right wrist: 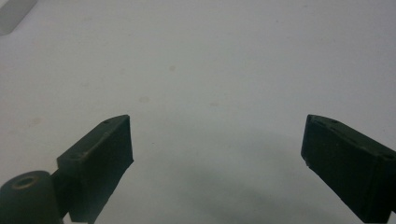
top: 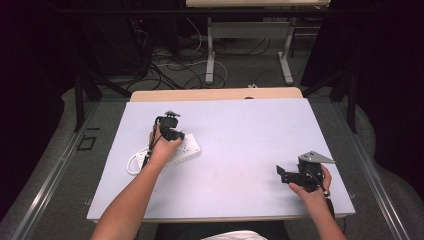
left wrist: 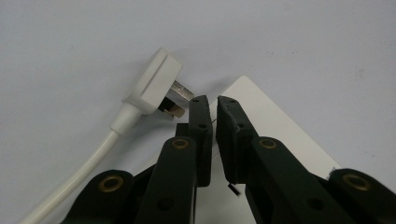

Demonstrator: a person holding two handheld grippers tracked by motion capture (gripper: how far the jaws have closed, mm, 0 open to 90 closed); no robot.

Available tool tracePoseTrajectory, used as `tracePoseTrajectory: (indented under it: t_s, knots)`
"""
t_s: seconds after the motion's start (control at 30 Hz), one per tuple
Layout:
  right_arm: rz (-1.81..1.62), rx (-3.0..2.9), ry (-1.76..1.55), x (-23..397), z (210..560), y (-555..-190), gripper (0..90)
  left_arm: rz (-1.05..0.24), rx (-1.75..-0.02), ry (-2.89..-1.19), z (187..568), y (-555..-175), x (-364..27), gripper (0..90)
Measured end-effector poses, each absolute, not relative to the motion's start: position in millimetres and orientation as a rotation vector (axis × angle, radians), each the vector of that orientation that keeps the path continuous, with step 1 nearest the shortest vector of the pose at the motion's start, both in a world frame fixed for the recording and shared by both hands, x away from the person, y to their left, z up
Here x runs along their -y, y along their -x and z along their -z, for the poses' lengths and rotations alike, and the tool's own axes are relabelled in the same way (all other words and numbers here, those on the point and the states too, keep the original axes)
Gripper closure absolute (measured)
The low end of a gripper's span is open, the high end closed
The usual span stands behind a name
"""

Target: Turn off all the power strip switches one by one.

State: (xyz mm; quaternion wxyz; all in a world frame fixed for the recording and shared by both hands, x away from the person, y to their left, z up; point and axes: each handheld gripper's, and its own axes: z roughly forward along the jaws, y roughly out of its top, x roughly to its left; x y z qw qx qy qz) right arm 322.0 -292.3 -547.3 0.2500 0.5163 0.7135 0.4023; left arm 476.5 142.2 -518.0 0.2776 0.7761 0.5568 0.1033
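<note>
Two tongs, left tongs beside plug, right tongs agape.

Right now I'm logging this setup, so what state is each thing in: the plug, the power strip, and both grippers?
plug: unplugged, lying on the table, metal pins bare, beside the left jaw tips.
power strip: flat on the table, white cable looped at its left end.
left gripper: jaws nearly closed, nothing visibly held.
right gripper: jaws wide open, empty, over bare table.
</note>
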Motion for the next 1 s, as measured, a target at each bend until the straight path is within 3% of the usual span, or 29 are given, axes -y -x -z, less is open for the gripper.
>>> tracePoseTrajectory:
  t_s: [1.0]
  knots:
    - [-1.094, -1.939, -1.410, 292.8, 547.2, -321.6, 8.7, -0.275, -1.378, -2.078, 499.9, -452.4, -142.0, 73.9]
